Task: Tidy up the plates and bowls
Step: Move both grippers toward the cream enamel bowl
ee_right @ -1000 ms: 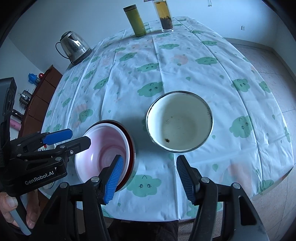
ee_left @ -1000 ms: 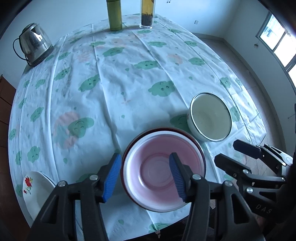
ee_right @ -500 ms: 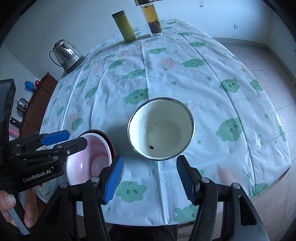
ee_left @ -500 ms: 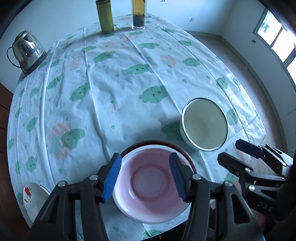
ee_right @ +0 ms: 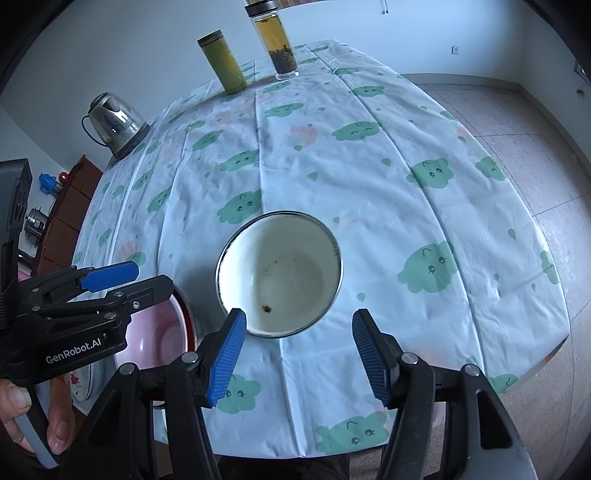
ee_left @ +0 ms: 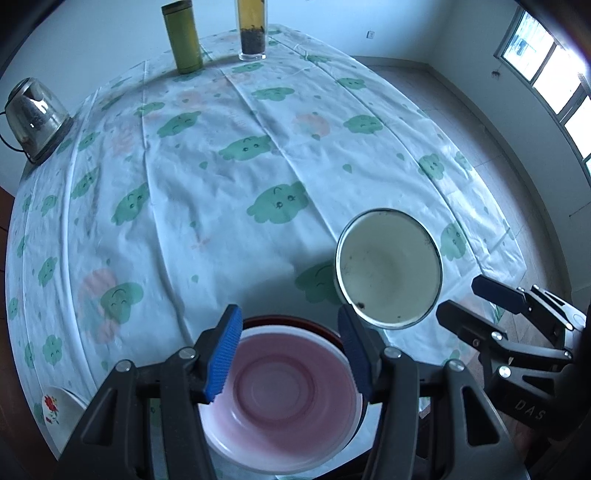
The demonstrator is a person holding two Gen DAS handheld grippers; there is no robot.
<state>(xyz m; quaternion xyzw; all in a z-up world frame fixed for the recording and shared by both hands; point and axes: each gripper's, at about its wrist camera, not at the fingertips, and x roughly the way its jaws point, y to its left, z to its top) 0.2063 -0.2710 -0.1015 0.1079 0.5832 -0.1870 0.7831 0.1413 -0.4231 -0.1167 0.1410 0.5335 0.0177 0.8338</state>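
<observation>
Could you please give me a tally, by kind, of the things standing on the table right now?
Bowls: 2, the pink bowl and the cream bowl
Plates: 1, the flowered plate
Bottles: 2, the green flask and the tea bottle
Kettles: 1, the kettle
Total: 6

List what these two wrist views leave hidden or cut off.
- Pink bowl: left wrist view, its sides run behind the left gripper fingers; in the right wrist view that gripper's body covers most of it.
- Flowered plate: left wrist view, cut by the table edge and gripper arm.
- White bowl: outer wall and base unseen from above.
- Glass bottle: top cropped, left wrist view.
</observation>
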